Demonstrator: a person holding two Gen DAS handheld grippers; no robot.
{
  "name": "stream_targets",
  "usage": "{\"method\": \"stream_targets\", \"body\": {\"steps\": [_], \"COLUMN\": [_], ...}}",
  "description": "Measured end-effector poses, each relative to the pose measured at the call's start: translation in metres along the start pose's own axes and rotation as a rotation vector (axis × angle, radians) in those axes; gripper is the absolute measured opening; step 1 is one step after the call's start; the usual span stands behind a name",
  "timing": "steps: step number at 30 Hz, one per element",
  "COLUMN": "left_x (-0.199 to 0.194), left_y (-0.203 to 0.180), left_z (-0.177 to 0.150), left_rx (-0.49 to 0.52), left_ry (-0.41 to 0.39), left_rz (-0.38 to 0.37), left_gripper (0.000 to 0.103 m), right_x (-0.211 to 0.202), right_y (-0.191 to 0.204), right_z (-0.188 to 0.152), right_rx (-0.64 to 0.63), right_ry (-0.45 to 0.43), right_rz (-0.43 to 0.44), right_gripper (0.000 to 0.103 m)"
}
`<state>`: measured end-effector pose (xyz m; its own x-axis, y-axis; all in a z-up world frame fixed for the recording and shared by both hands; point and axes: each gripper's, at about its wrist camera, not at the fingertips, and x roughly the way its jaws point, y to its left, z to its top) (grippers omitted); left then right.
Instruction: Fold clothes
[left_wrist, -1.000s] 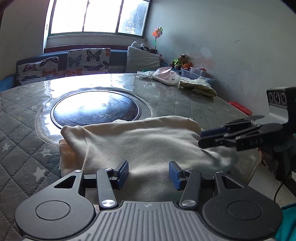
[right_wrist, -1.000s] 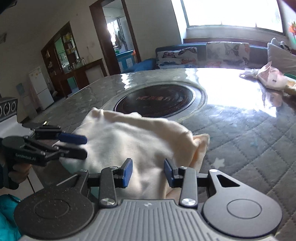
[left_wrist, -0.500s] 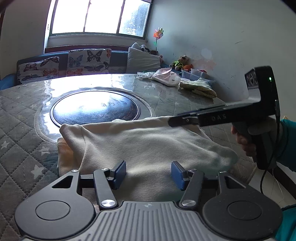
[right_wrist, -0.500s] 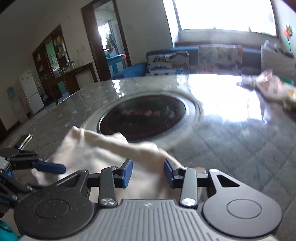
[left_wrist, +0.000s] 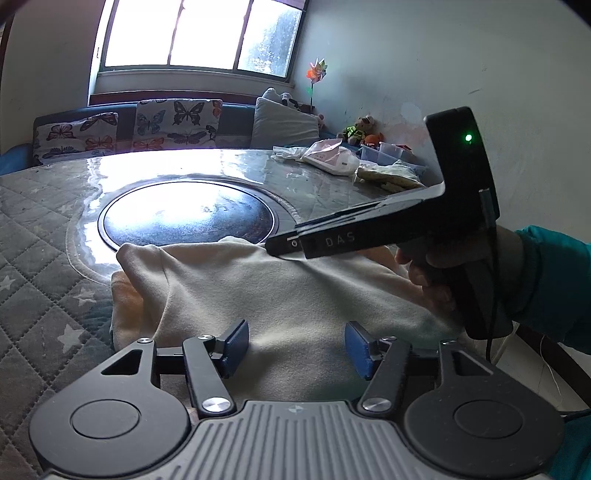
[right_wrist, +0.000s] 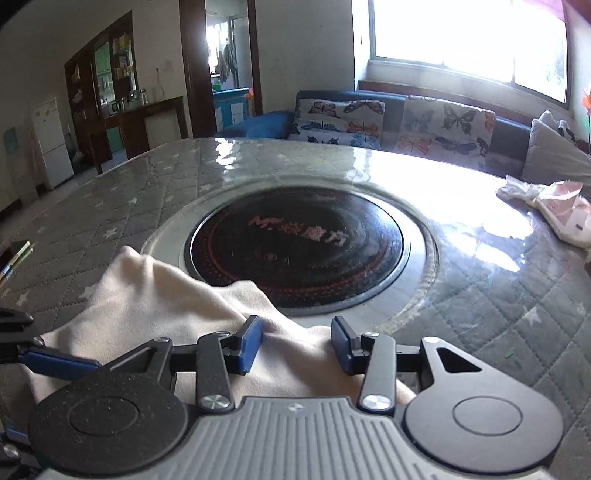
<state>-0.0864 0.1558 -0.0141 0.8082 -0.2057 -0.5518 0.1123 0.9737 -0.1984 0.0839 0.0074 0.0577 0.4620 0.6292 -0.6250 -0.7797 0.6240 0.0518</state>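
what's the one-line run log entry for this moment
stage: folding | cloth: bunched on table | left tool: opening, nothing gripped | right tool: opening, over cloth's far edge

The garment (left_wrist: 295, 295) lies on the table (left_wrist: 44, 229) before the round inset plate (left_wrist: 188, 218) (bags (left_wrist: 332, 157) lie behind).

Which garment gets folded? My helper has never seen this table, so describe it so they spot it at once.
Start at the round table with its quilted grey cover, and find the dark glass disc at its centre. On the near side of that disc lies the cream garment, soft and plain. The pink bag and other bits lie at the table's far edge.
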Motion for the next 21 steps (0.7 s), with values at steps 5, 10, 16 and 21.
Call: {"method": "stream_targets", "body": {"steps": [5, 10, 16, 21], "left_x": [0.001, 0.002, -0.006, -0.006], "left_y": [-0.001, -0.003, 0.004, 0.023], "left_z": [-0.001, 0.001, 0.006, 0.007], "left_rx": [0.002, -0.002, -0.021, -0.080], "left_ry": [-0.002, -0.002, -0.032, -0.040], "left_rz": [0.000, 0.001, 0.008, 0.051], "left_gripper": [0.064, 0.065, 0.065, 0.065], "right_x": [0.003, 0.022, -0.003, -0.030], "right_y": [0.009, 0.020, 0.014, 0.008], "right_z": [0.008, 0.009, 0.013, 0.005], "right_rx": [-0.004, -0.039, -0.024, -0.022], "right_ry": [-0.019, 0.026, -0.027, -0.045], "right_rz": [0.045, 0.053, 0.067, 0.066], "right_gripper": [0.048, 0.049, 0.053, 0.056]}}
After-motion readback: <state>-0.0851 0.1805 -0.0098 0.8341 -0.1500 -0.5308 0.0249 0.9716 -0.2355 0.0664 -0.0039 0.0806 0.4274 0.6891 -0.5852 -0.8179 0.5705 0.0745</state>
